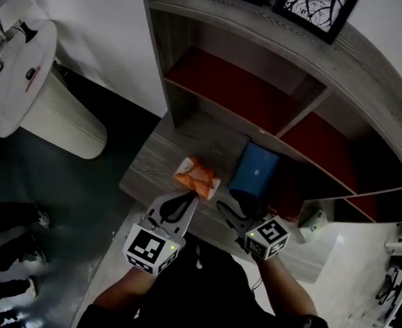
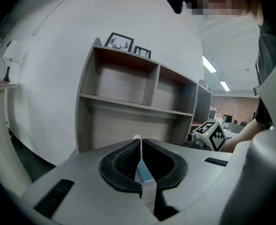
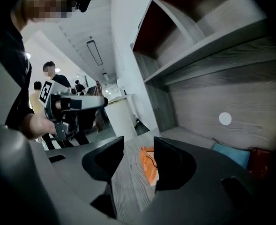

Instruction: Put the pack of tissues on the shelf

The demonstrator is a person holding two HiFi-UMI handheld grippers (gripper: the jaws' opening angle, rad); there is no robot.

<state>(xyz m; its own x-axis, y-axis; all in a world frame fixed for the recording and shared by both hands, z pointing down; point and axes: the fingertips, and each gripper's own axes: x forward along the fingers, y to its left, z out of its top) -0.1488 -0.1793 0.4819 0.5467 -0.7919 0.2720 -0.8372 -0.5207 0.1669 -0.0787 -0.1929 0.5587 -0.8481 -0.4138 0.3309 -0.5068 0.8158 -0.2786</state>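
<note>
Two claws hover low over the grey wood worktop (image 1: 187, 142) at the foot of the shelf (image 1: 187, 12). The left claw (image 1: 189, 198) has its jaws pressed together with only a hairline slit between the pads, and nothing is held in them. In the left gripper view, that claw (image 2: 141, 146) points level at the shelf (image 2: 128, 100). A sliver of a blue flat item (image 2: 145, 172) shows low down between the closed pads. From the head view, its tips sit just at the near edge of the pack (image 1: 196, 176); whether they touch it I cannot tell.

The right claw (image 1: 222, 207) stands open, jaws well apart and empty. Its own view has that claw (image 3: 138, 144) framing the pack (image 3: 148, 165), which lies beyond the tips on the worktop (image 3: 128, 172) and is not between the pads.

The pack is orange with a pale edge and lies flat on the worktop in front of the lower left compartment, not on any shelf board. Just to its right lies the blue flat item (image 1: 255, 171), tucked partly under the lowest board, and it shows at the right of the right gripper view (image 3: 231, 153). A white dot (image 3: 225, 118) marks the back panel above it.

The compartments have red backs. Framed pictures (image 1: 320, 2) stand on top of the shelf. A white round stand (image 1: 23, 67) is well off to the left, on the dark floor.
</note>
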